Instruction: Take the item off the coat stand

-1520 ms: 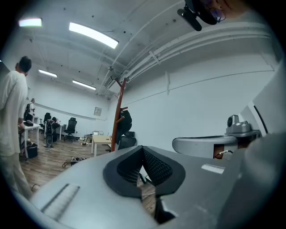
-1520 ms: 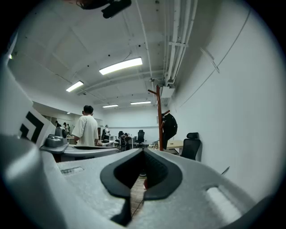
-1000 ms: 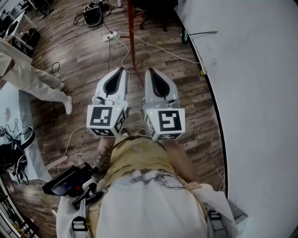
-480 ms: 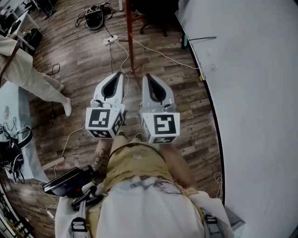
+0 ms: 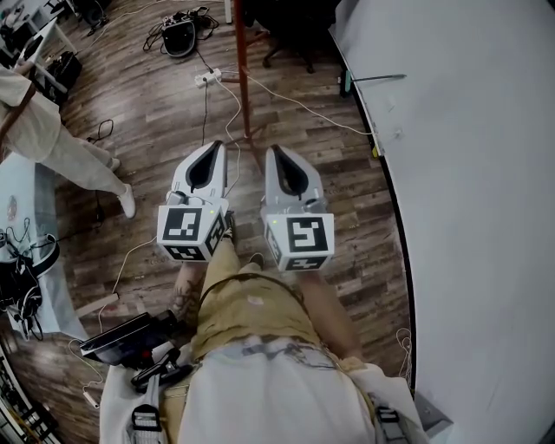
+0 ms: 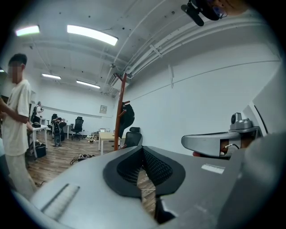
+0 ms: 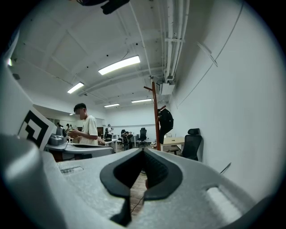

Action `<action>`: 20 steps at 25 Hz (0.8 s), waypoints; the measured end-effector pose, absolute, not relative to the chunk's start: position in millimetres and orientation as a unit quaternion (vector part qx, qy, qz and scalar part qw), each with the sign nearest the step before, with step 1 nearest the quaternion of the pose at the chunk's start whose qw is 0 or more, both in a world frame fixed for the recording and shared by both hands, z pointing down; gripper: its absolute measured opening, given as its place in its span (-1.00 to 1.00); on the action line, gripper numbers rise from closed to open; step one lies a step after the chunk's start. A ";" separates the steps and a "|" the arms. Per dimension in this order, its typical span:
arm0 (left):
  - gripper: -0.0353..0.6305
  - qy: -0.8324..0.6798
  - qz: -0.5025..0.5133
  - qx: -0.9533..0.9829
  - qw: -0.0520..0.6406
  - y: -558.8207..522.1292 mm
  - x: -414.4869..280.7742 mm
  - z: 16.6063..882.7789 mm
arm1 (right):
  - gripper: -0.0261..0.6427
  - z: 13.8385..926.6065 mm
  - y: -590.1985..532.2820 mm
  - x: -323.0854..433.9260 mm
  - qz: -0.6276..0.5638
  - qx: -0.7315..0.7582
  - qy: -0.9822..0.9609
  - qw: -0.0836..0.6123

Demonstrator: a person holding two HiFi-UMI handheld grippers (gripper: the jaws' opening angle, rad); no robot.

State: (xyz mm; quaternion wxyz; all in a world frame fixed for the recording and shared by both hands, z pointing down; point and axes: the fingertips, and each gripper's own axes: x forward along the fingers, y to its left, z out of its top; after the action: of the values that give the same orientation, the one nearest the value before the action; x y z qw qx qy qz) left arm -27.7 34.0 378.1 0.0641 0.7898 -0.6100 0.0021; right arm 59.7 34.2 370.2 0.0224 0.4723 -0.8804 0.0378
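The red coat stand pole [image 5: 241,69] rises from the wood floor just ahead of my two grippers. A black item [image 6: 127,117] hangs on the coat stand [image 6: 118,116] in the left gripper view. The right gripper view shows the same black item [image 7: 166,120] on the pole [image 7: 155,116], still some way off. My left gripper [image 5: 212,149] and right gripper [image 5: 276,153] point side by side toward the stand's base. The left gripper [image 6: 143,147] is shut with nothing between its jaws. The right gripper [image 7: 144,151] is shut and empty as well.
A person in beige [image 5: 52,139] stands at the left. Cables and a power strip [image 5: 206,76] lie on the floor by the stand. A black office chair [image 5: 290,26] is behind it. A white wall [image 5: 477,173] runs along the right. Desks [image 6: 107,136] stand further back.
Both grippers have drifted slightly left and forward as I step toward the stand; the pole base is a little nearer. Both stay shut.
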 end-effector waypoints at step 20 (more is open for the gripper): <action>-0.90 -0.587 -0.026 0.805 0.081 -106.2 -112.0 376.4 | -0.93 365.6 -111.6 -23.3 0.028 0.490 -0.871 0.033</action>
State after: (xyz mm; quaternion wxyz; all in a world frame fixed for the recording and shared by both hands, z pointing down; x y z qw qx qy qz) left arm -112.0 -106.2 376.4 0.0807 0.8051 -0.5870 -0.0265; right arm -23.3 -111.6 365.6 0.0329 0.4897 -0.8708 0.0281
